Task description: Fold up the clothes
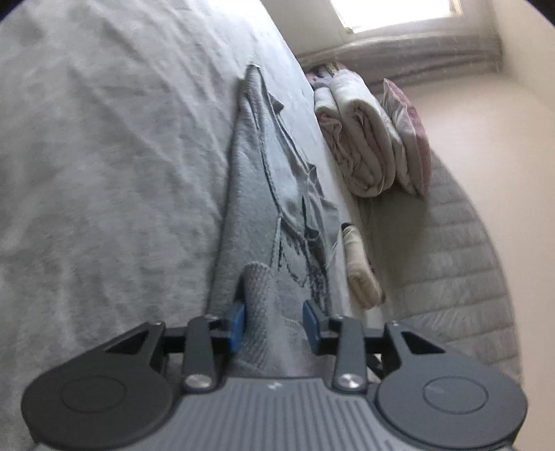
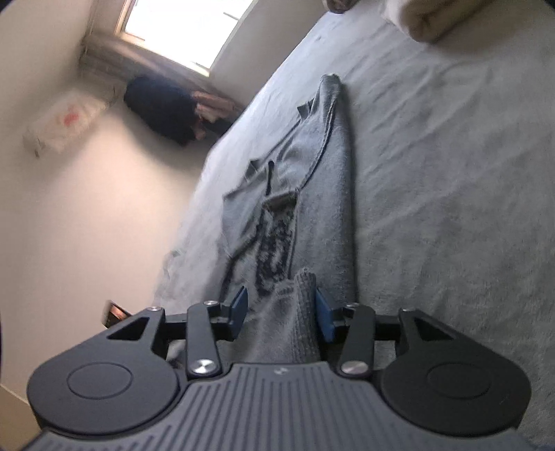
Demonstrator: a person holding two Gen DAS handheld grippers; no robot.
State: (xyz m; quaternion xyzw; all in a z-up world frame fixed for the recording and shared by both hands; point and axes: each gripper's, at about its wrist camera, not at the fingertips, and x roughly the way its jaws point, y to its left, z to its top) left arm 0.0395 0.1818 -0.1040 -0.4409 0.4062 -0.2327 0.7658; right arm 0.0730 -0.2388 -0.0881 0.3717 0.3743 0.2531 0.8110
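A grey sweater with a dark knitted pattern (image 1: 277, 194) lies stretched on the grey bedspread (image 1: 104, 156). My left gripper (image 1: 274, 321) has its blue pads apart, with the sweater's ribbed hem between them and against the left pad. In the right wrist view the same sweater (image 2: 312, 180) runs away from me. My right gripper (image 2: 282, 314) also has its pads apart, with a ribbed hem corner between them, close to the right pad. Neither pair of pads is pressed together on the cloth.
Folded cream and pink bedding (image 1: 367, 132) and a pillow (image 1: 409, 135) lie at the bed's edge. A rolled cream cloth (image 1: 360, 267) lies near the sweater. A dark bundle (image 2: 163, 111) sits by the window wall. A cream roll (image 2: 423, 17) lies at the far bed end.
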